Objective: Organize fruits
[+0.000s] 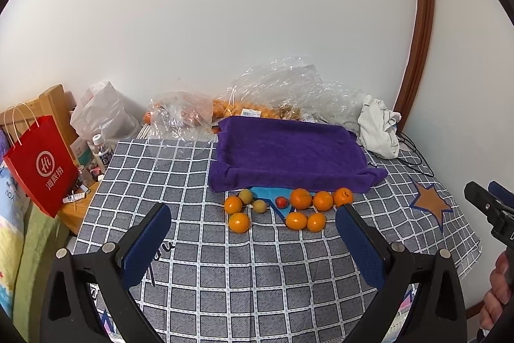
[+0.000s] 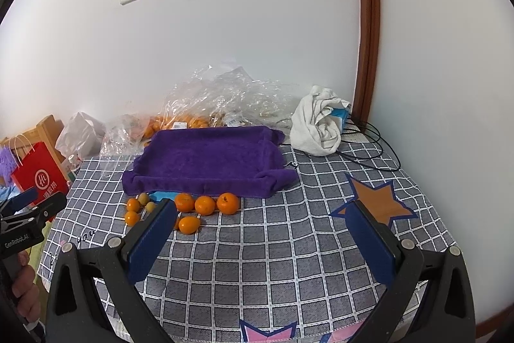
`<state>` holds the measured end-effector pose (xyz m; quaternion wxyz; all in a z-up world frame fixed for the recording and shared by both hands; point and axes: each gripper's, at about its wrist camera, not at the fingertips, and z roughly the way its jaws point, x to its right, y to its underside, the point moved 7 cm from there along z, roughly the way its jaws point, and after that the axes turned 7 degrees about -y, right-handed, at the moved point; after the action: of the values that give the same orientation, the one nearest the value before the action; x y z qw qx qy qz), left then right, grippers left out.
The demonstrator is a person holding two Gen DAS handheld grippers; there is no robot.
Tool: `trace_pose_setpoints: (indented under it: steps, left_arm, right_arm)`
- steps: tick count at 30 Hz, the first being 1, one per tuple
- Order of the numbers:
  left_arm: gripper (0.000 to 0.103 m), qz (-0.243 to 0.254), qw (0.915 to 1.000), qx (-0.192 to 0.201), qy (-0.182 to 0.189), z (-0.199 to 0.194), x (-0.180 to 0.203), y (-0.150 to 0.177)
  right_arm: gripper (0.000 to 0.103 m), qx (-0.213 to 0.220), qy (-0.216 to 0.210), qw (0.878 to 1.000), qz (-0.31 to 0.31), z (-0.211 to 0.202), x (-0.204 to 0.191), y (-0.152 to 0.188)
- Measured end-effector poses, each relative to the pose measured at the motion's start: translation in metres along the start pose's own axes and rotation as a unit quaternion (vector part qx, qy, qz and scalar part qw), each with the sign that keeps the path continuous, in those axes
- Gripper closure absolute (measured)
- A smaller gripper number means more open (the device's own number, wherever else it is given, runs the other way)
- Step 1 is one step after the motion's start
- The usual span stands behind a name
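Left claw (image 1: 253, 230) wide, holding nothing, hovering short of the fruit; right claw (image 2: 261, 227) likewise wide and bare, off to the right. Tangerines (image 1: 302, 198), two dull yellow-green fruits (image 1: 245, 196) and one small red fruit (image 1: 281, 201) lie clustered on the checked cloth (image 1: 192, 169), just before the purple towel-lined tray (image 1: 289, 147). Risk, as I judge: round, smooth fruit rolls on soft cloth; nudging one scatters its touching neighbours. Hard pinch could bruise thin peel. Crinkled plastic bags (image 1: 289, 85) behind.
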<state>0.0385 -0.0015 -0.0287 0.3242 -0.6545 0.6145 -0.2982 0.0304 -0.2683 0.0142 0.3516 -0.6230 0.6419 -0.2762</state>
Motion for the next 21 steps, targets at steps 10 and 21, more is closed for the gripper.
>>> trace_pose_setpoints:
  steps: [10,21]
  left_arm:
    - [0.000,0.006,0.9999,0.000,-0.008,0.0026,-0.0043,0.0016]
    - [0.000,0.004,1.0000,-0.002,-0.008,0.0038,-0.0098,0.0041]
  right_arm:
    - [0.000,0.000,0.000,1.000,0.003,0.0049,-0.0063,0.0005]
    - [0.000,0.003,0.001,1.000,-0.002,0.0063,-0.0108,0.0019]
